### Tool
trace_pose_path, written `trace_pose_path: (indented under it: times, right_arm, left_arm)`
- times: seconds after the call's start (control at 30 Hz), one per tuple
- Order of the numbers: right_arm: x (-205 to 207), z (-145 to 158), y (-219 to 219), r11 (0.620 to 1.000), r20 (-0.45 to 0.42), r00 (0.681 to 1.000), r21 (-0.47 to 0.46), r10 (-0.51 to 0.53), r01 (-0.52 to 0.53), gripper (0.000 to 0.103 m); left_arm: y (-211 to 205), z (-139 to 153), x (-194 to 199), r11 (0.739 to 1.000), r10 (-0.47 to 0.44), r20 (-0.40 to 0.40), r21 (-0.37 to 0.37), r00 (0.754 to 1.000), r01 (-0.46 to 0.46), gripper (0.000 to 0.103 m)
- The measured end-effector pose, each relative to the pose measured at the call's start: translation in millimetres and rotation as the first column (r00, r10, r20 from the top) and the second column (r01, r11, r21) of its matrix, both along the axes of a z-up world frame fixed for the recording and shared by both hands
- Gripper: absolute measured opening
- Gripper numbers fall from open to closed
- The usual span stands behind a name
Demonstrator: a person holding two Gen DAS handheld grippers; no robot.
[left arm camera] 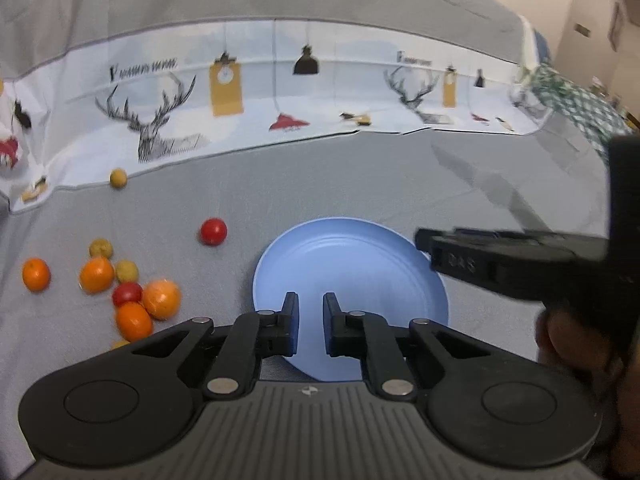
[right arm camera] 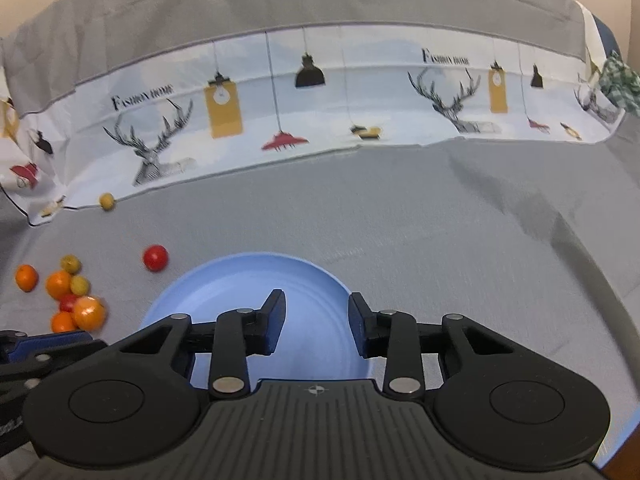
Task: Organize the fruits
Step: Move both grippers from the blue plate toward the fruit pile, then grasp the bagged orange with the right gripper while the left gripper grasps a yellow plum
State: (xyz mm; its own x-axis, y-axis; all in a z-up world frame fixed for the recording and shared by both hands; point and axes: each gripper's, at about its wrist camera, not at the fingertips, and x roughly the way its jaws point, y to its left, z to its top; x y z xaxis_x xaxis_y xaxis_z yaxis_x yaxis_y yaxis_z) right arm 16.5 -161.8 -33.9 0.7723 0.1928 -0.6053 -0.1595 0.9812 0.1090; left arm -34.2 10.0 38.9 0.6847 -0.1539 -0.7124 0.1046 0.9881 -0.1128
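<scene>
We saw the left gripper (left arm camera: 311, 322) clenched on nothing and the right gripper (right arm camera: 316, 322) part-open with nothing between its jaws, both above the near side of the bare blue plate (left arm camera: 352, 264). The fruits (left arm camera: 132, 292) lay clustered on the grey cloth (left arm camera: 360, 184) left of it, one red tomato (left arm camera: 213, 231) apart and a yellow fruit (left arm camera: 118, 178) far left by the deer-print sheet (left arm camera: 280, 92). From the left view the right gripper's black body crossed the plate's right rim.
</scene>
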Motion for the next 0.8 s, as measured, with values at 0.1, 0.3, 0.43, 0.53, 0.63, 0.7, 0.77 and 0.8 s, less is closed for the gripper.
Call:
trace_pose_path:
  times: [0.1,0.3,0.43,0.53,0.63,0.7,0.77,0.8]
  right_arm:
    - [-3.1,7.8,2.3,1.000,0.034,0.999,0.023,0.008,-0.009,0.036]
    - [-7.8,20.3,7.0,0.995,0.081,0.996,0.090,0.032,-0.039,0.037]
    - [-9.2,25.3,13.2,0.990,0.104,0.994,0.128,0.036,-0.049,0.037]
    - [-6.7,28.1,19.1,0.983,0.096,0.995,0.176,0.041,-0.057,0.037]
    - [-5.9,26.6,33.9,0.979,0.095,0.993,0.186,0.067,-0.083,0.037]
    - [-5.1,24.0,45.8,0.975,0.087,0.992,0.192,0.094,-0.109,0.037]
    - [-5.3,19.5,59.4,0.971,0.085,0.988,0.191,0.131,-0.145,0.038]
    - [-5.4,15.9,67.2,0.970,0.083,0.986,0.184,0.147,-0.160,0.038]
  left_arm:
    - [16.6,12.5,-7.8,0.999,-0.045,0.017,0.020,0.999,0.044,0.013]
    - [72.8,31.1,-23.7,0.992,-0.079,0.077,0.109,0.994,0.070,0.013]
    - [110.9,17.3,-31.9,0.994,-0.003,0.088,0.106,0.996,-0.006,0.013]
    - [134.5,-4.5,-32.4,0.989,0.121,0.030,0.084,0.992,-0.123,0.014]
    - [152.5,-9.6,-31.5,0.980,0.188,0.054,0.051,0.981,-0.191,0.014]
    - [157.8,-24.4,-27.2,0.979,0.200,0.025,0.040,0.979,-0.201,0.014]
    - [156.6,-39.1,-21.2,0.981,0.183,-0.010,0.060,0.983,-0.182,0.014]
    - [158.3,-43.9,-17.1,0.984,0.169,-0.027,0.058,0.985,-0.167,0.015]
